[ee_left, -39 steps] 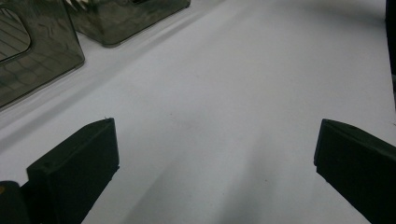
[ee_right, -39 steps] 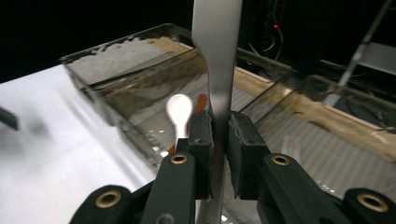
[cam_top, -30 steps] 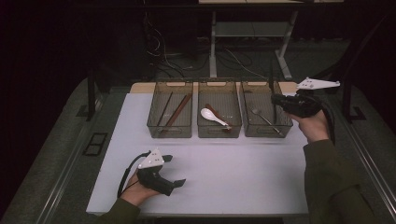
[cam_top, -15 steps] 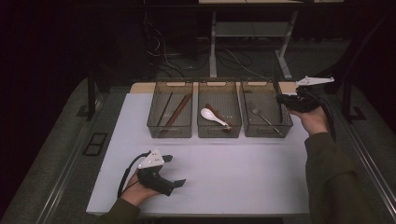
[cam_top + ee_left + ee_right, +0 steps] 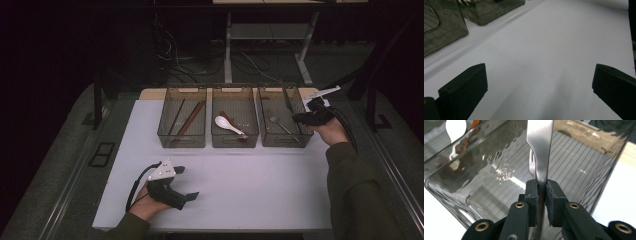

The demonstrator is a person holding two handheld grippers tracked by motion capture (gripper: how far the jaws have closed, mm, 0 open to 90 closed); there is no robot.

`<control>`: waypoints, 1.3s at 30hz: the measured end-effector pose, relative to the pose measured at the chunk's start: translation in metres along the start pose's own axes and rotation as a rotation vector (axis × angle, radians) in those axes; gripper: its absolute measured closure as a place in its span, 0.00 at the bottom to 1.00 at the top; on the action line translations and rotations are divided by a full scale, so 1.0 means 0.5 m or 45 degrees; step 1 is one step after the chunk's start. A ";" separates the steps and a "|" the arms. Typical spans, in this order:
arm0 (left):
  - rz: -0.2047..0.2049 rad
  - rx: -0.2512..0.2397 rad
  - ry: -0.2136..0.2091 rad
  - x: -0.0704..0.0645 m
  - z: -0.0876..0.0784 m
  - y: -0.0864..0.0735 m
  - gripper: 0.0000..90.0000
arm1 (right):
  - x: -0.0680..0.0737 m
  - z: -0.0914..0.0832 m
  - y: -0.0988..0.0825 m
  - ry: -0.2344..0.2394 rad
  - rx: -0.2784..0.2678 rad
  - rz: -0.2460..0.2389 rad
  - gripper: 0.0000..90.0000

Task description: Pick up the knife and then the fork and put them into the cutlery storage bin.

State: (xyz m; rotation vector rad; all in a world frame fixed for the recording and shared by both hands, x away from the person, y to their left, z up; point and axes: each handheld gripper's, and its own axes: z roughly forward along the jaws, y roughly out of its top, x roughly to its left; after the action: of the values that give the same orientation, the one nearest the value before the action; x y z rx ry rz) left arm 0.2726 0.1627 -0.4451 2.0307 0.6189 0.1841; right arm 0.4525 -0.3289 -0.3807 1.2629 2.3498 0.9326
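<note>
My right tongs [image 5: 541, 191], clenched on a metal utensil [image 5: 540, 150], have sunk toward the right bin [image 5: 305, 139], so the drop looks near; my left tongs [image 5: 182, 184] rest released on the table [image 5: 250, 185].

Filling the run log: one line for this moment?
right hand-held gripper: shut on fork | over right bin | left hand-held gripper: open

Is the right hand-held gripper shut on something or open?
Shut. The right hand-held gripper clamps a metal utensil handle between its pads, over the rightmost bin.
</note>
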 end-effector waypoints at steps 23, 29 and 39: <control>0.004 -0.002 -0.005 -0.001 -0.001 0.000 0.00 | 0.019 0.053 0.029 -0.051 0.208 -0.059 0.82; 0.005 -0.002 -0.006 -0.001 0.001 0.001 0.00 | 0.017 0.041 0.029 -0.033 0.160 -0.025 0.70; -0.001 0.001 -0.003 0.000 0.000 0.001 0.00 | 0.017 0.002 0.026 0.084 -0.003 0.085 0.47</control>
State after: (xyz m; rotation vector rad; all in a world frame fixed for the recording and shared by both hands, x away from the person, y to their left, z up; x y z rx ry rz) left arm 0.2729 0.1627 -0.4449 2.0310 0.6182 0.1816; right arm 0.4561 -0.3162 -0.3723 1.3363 2.3687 1.0124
